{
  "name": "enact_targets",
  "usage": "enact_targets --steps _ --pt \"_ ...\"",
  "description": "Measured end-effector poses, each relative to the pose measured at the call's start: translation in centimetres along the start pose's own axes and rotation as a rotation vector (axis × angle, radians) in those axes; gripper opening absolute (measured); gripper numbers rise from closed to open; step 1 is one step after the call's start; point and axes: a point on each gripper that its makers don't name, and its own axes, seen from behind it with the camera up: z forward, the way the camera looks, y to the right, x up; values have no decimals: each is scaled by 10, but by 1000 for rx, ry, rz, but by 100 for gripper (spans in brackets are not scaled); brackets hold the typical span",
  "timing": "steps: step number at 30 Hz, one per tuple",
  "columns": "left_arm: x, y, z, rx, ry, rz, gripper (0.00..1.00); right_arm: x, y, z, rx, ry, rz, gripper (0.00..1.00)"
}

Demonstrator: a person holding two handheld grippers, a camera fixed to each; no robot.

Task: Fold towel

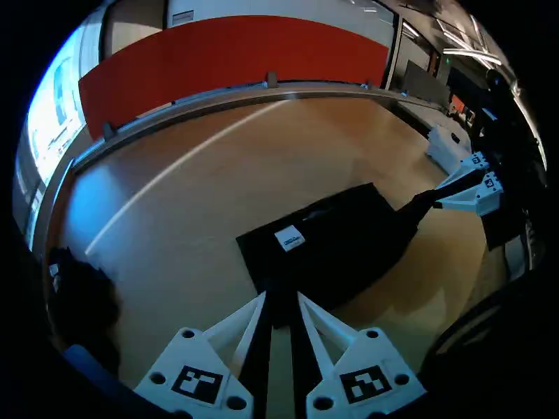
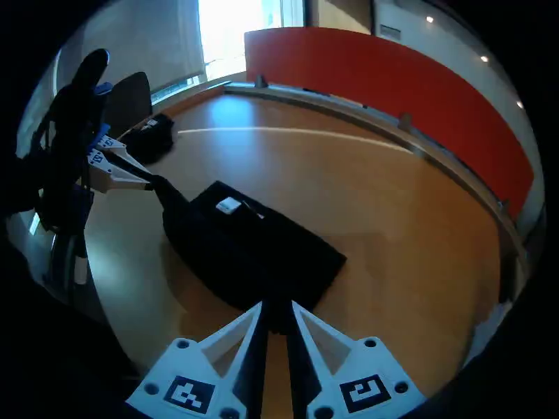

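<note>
— Towel (image 1: 349,237) first: where is it?
— On the wooden table (image 1: 209,174), lower middle of the left gripper view. It is dark, with a white tag (image 1: 289,238) on top. In the right gripper view the towel (image 2: 265,258) lies mid-frame on the table (image 2: 398,209), with the tag (image 2: 228,205) near its upper-left end.
— And the left gripper (image 1: 280,297)?
— Bottom centre of its own view, with the fingers drawn close and pinching the towel's near edge. In the right gripper view the left gripper (image 2: 155,183) sits at the left of the frame, with a towel corner drawn to a point between its tips.
— The right gripper (image 2: 277,307)?
— Much the same. It is at the bottom centre of its view, fingers nearly meeting, clamped on the near edge. In the left gripper view the right gripper (image 1: 423,202) is at the right of the frame, nipping a corner pulled up off the table.
— Anything else?
— A red panel (image 1: 230,63) stands behind the table's far rim, across the top. In the right gripper view the red panel (image 2: 391,77) is at the upper right. A black bundle (image 1: 77,293) lies at the lower left, and in the right gripper view a black bundle (image 2: 150,136) lies at the upper left.
</note>
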Motion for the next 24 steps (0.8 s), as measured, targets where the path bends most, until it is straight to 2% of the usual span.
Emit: enact_targets --steps 6,24 --pt "8 -4 9 13 1 11 15 6 11 9 -21 -4 -7 15" --pt "12 -14 35 31 -18 30 15 11 26 32 -30 -20 11 15"
